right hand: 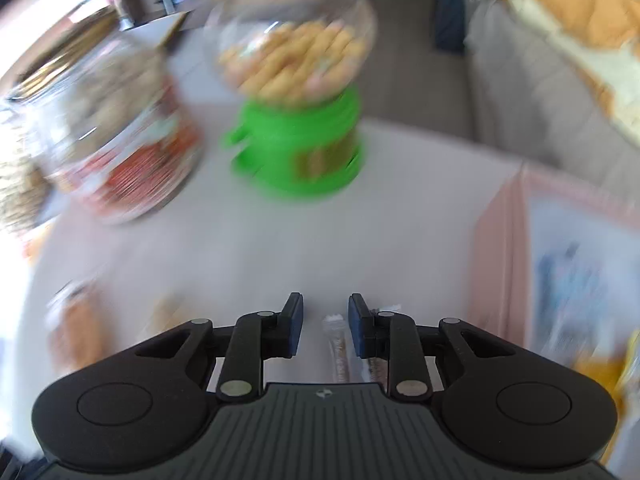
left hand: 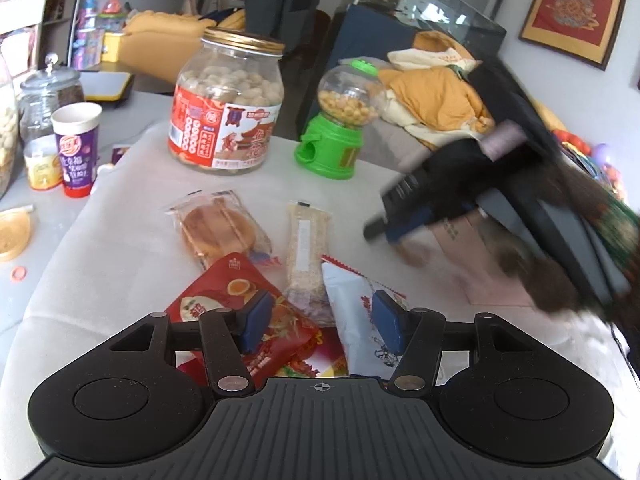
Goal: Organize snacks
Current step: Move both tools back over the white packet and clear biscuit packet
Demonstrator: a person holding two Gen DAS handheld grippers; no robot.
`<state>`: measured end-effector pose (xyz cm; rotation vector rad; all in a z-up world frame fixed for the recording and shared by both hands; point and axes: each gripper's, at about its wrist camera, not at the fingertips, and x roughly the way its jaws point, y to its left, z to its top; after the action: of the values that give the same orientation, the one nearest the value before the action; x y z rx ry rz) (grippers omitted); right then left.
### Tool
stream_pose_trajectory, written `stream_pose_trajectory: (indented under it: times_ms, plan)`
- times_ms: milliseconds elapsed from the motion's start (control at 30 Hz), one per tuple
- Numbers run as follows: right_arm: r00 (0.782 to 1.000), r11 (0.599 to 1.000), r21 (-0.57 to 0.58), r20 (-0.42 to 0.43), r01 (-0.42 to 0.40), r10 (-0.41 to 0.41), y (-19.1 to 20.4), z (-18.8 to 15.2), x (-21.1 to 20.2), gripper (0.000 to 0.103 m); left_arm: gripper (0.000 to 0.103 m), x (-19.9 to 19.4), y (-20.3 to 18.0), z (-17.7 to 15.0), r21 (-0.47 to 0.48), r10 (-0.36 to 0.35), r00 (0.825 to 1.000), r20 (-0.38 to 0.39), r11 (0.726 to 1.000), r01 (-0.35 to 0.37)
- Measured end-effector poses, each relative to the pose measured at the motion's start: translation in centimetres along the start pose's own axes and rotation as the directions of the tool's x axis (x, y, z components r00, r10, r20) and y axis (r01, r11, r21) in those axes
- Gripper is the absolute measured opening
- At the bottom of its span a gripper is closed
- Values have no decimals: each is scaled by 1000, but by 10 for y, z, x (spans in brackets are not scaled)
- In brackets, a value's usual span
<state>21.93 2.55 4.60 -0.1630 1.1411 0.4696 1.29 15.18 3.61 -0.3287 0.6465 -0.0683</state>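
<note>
Lying loose on the white tablecloth [left hand: 120,208] are the snacks to be sorted, in a cluster just ahead of the left gripper [left hand: 322,316]: a red foil pouch [left hand: 236,292] printed with food pictures, a white crinkled pouch [left hand: 352,312] with a zigzag-cut top edge, a pale grain bar [left hand: 306,248] in a clear wrapper, and a round brown cake [left hand: 218,232] sealed in clear film. The two pouches overlap the bar's near end, so they look dropped in a heap rather than arranged

The left gripper hangs with its blue pads wide apart, one over the red pouch and one over the white, holding nothing; my reading is that it is lining up for one of them. The right gripper [right hand: 325,320] points steeply down with its jaws narrow but still gapped. A thin wrapped stick [right hand: 338,344] lies in that gap, and the pads do not appear to press it. Motion blur keeps this uncertain

Further back stand the rigid containers, probably already in place: a clear jar [left hand: 228,100] with a gold screw lid and a red label, full of pale round pieces, and a green plastic dispenser [left hand: 340,120] with a clear globe of yellow balls. A pink cardboard box [right hand: 500,260] sits at the cloth's edge, a likely destination
</note>
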Motion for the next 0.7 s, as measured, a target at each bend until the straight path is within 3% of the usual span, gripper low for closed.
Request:
stream_pose_trajectory:
  times_ms: [167,333,467,533,600,700]
  plan:
    - [998,997,-45,-16,-67,66,6,-59,-26,24,61,9,-17,-3,60,9,1000,-12,998,-8]
    - [986,987,0,-31,-162,162,-9,-103,-50,24,61,17,-41,-11,157,29,999,-32,987,-23]
    - [988,989,-62,57,-137,141,-24,-138,-78,25,61,16,-62,-20,238,34,998,-51,971,-21]
    - [985,992,-79,130,-101,110,-39,-149,-93,31,61,17,-73,-24,281,31,997,-70,960,-10]
    - [977,995,-77,196,-65,79,-55,-155,-106,58,61,18,-83,-29,317,27,996,-90,949,3]
    - [954,998,-65,298,-12,31,-79,-157,-116,67,61,23,-97,-36,356,21,993,-119,934,23]
